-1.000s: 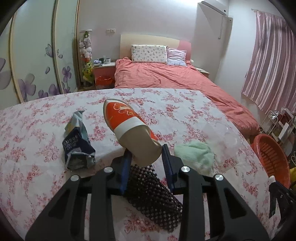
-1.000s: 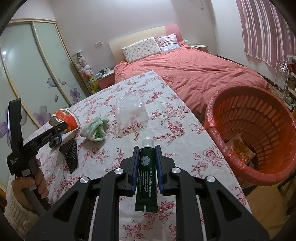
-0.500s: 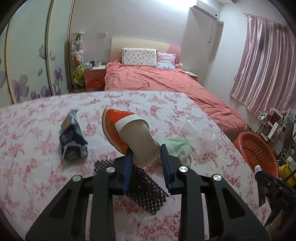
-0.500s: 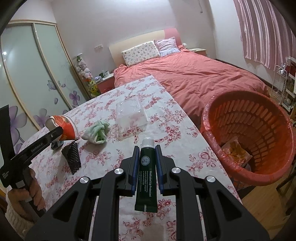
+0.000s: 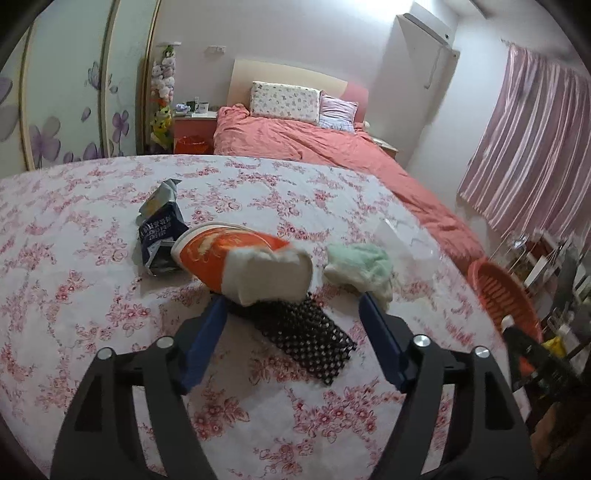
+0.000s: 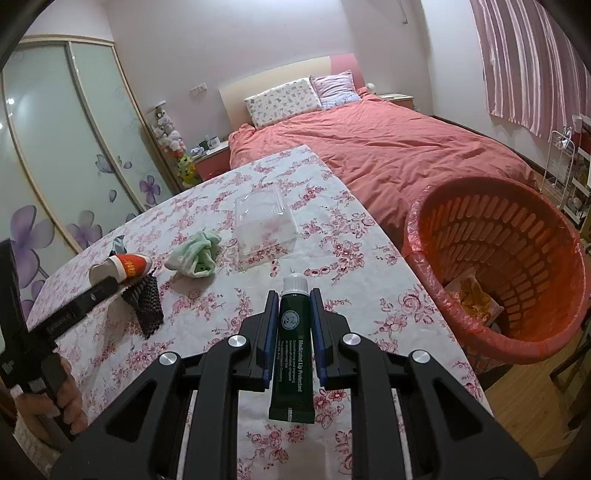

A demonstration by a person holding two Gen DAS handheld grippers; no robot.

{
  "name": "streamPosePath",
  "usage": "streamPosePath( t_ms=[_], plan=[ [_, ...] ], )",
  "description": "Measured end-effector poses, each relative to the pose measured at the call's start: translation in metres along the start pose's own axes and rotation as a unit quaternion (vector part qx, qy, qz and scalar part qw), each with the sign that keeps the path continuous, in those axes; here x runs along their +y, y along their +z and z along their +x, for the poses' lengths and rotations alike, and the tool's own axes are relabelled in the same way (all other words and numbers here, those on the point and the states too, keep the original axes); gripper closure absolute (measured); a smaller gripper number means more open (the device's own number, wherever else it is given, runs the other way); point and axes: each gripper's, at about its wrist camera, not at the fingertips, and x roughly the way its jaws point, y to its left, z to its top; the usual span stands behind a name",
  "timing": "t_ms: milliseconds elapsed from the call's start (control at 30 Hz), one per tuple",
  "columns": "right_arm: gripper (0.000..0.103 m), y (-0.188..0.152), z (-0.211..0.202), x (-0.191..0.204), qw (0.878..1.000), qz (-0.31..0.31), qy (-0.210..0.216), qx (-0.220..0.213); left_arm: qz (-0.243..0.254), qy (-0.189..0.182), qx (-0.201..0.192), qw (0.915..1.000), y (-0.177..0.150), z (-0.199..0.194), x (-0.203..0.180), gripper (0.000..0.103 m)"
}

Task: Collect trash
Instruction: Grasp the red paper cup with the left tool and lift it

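Right now the right gripper clamps a dark green tube above the table; beside it, the orange basket holds yellow wrappers. Left gripper gapes wide, crushed orange cup lying between its tips.

This is a bedroom in a home. A double bed with a rumpled salmon-pink duvet stands against the far wall, with a floral-print pillow and a striped lilac pillow leaning on its pale headboard. A sliding wardrobe with frosted glass doors painted with purple flowers fills one side wall, and pink pleated curtains hang on the other. A coral bedside cabinet holds mugs, and a column of plush toys hangs just beside it. A white air conditioner sits high on the wall. The tabletop wears a white cloth printed with pink roses.
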Motion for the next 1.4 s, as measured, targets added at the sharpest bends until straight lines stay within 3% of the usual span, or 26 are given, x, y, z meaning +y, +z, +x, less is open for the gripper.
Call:
streamPosePath(
  t_ms=[233,367,500,567,667,867,900,967,1000,1233,1400],
  plan=[
    [0.085,0.000,0.000,-0.001,1.000,-0.001,-0.002,0.000,-0.041,0.012,0.019,0.9989,0.001,0.007,0.020,0.024],
    [0.085,0.000,0.000,0.000,1.000,-0.003,-0.002,0.001,-0.055,0.023,0.026,0.9979,0.004,0.013,0.029,0.038],
    [0.085,-0.001,0.001,0.001,1.000,-0.005,-0.003,0.003,-0.054,0.031,0.030,0.9976,0.009,0.021,0.031,0.041],
    [0.085,-0.001,0.001,0.002,1.000,-0.006,-0.003,0.003,-0.052,0.039,0.033,0.9973,0.010,0.023,0.029,0.035],
    [0.085,-0.001,0.001,0.002,1.000,-0.006,-0.003,0.004,-0.050,0.063,0.036,0.9961,0.010,0.026,0.025,0.017],
    [0.085,-0.003,0.002,0.001,1.000,-0.004,-0.004,0.006,-0.006,0.104,0.040,0.9938,0.009,0.036,0.007,0.016],
    [0.085,-0.002,0.002,0.001,1.000,-0.004,-0.004,0.006,-0.002,0.108,0.041,0.9933,0.008,0.038,0.006,0.016],
    [0.085,-0.002,0.002,0.001,1.000,-0.004,-0.004,0.006,0.003,0.113,0.045,0.9926,0.009,0.042,0.004,0.030],
    [0.085,-0.003,0.002,0.001,1.000,-0.004,-0.004,0.006,0.002,0.109,0.048,0.9929,0.010,0.043,0.005,0.031],
    [0.085,-0.001,-0.004,-0.005,1.000,0.000,-0.004,-0.005,0.010,0.106,0.013,0.9942,0.013,0.019,0.003,0.031],
    [0.085,0.006,-0.021,-0.011,0.999,0.003,-0.003,-0.038,0.017,0.088,-0.020,0.9958,0.022,-0.009,-0.012,0.031]
  ],
)
